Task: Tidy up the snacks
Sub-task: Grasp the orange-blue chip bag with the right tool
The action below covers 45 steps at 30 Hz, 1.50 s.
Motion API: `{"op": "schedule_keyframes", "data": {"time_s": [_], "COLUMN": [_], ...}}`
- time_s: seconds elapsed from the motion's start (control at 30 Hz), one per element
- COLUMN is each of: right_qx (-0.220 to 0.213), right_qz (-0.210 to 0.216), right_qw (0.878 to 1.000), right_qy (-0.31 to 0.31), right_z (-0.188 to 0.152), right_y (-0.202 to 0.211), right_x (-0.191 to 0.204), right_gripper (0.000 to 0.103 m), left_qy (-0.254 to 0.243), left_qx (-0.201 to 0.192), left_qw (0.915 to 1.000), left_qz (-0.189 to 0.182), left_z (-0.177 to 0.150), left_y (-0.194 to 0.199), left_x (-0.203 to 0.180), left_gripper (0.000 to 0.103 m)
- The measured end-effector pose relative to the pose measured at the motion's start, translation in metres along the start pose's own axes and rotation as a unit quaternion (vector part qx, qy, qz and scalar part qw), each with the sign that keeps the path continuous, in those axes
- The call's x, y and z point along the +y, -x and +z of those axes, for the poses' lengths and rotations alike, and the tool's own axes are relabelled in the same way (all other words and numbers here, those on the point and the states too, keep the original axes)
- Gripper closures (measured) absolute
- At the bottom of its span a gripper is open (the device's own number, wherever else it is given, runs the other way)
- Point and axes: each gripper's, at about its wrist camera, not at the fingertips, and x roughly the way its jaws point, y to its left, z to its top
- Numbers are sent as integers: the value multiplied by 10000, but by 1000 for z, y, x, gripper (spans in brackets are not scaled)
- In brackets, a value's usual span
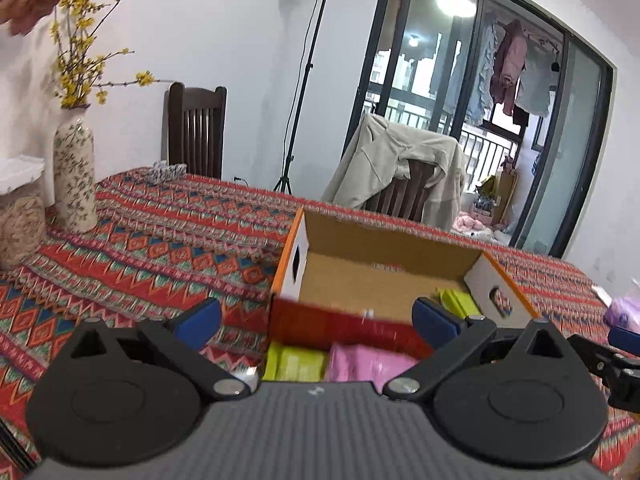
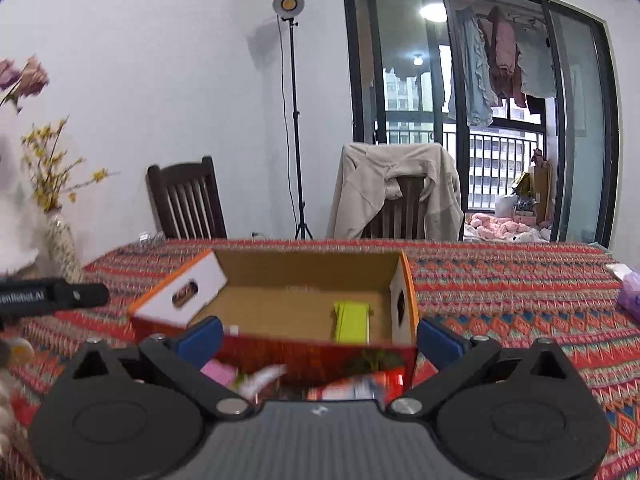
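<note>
Sitting on the desk (image 2: 500, 280) with its bright striped cloth was an open box (image 2: 312, 276) made of cardboard, with a red front wall and orange edges. Inside the box lay a green pack (image 2: 352, 320) near the right wall. In front of the box, close to the cameras, were more snacks: a pink pack (image 1: 364, 364) just beside another green pack (image 1: 296, 362), and a red pack (image 2: 360, 388) that looked blurry.

The left tongs (image 1: 316, 318) were spread wide and held nothing, with the front of the box between the blue tips. The right tongs (image 2: 318, 338) were spread wide too and gripped nothing, and they hung over the near wall of the box.

A vase (image 1: 74, 176) with yellow flowers stood far to the left on the desk. Behind the desk were a dark chair (image 2: 186, 200), a second chair with a pale coat (image 2: 396, 192) over it, and a tall lamp (image 2: 290, 4)
</note>
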Motion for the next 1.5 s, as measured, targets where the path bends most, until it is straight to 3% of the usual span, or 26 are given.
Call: {"op": "schedule_keyframes", "data": {"time_s": [0.27,0.6,1.0,1.5], "right_qx": [304,451,590,1084], "right_qz": [-62,-218,-409,-660], "right_qw": [9995,9987,9972,9914], "right_qy": [-24,25,188,311], "right_z": [-46,-83,-70,-55], "right_y": [24,47,21,-38], "right_x": [-5,-9,0,8], "right_gripper": [0,0,4,11], "left_qy": [-55,-145,-88,-122], "left_qx": [270,209,213,225], "left_qw": [9996,9996,9997,9996], "left_qz": [-49,-127,-107,-107], "left_z": [-44,-74,-76,-76], "left_y": [26,55,60,60], "left_x": [21,29,36,37], "left_gripper": [0,0,0,0]}}
